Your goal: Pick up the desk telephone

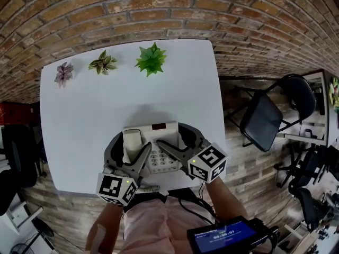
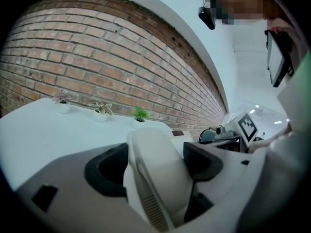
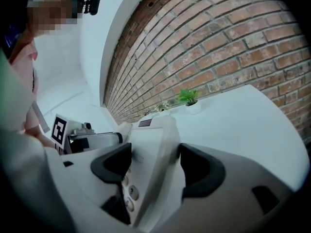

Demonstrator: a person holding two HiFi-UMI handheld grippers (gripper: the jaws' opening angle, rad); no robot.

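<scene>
Desk telephone (image 1: 152,136); white table (image 1: 90,115) against brick wall (image 1: 159,9)

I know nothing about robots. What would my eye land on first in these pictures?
First, the cream desk telephone near the front edge of the white table, clamped from both sides: the left gripper on its handset side, the right gripper on its keypad side. Then three small plants in a row along the table's far edge, below a brick wall.
</scene>
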